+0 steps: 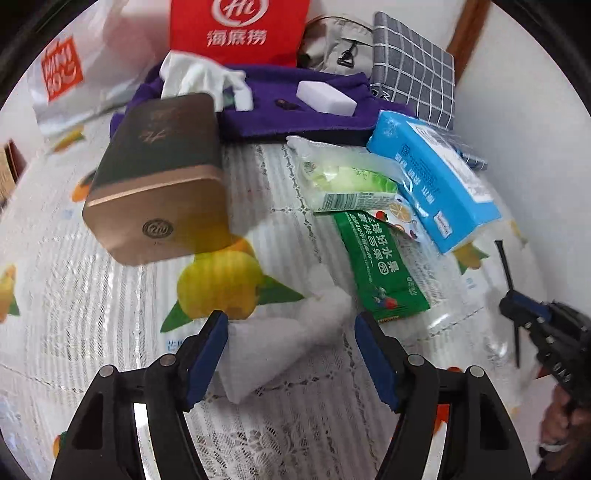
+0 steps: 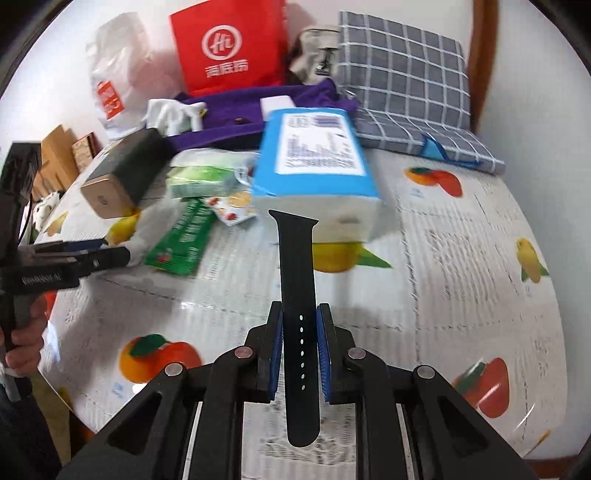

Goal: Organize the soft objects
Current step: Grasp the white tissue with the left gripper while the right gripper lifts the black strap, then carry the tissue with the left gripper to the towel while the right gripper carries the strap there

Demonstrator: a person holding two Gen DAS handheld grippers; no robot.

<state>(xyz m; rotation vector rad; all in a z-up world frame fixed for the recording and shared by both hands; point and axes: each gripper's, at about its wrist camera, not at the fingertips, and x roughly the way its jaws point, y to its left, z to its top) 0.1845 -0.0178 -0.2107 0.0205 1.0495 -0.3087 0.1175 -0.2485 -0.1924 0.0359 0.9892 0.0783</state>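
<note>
- On the fruit-print tablecloth [image 1: 110,302], the left gripper [image 1: 291,328] hovers with its jaws apart over a crumpled white tissue [image 1: 280,347]; the pads do not press it.
- Between the right gripper's [image 2: 300,328] blue pads, a black watch strap [image 2: 298,295] is clamped upright, its lower tip cut off from the table by the fingers.
- Behind lie a blue tissue pack [image 2: 314,155], a green sachet [image 1: 380,266] and a gold-edged dark box [image 1: 159,177]; motion blur smears their print.
- At the back, a purple cloth [image 1: 295,122] carries a white block [image 1: 325,96], possibly a sponge.
- A red bag [image 1: 238,29] and grey checked fabric [image 2: 402,70] run out of frame.
</note>
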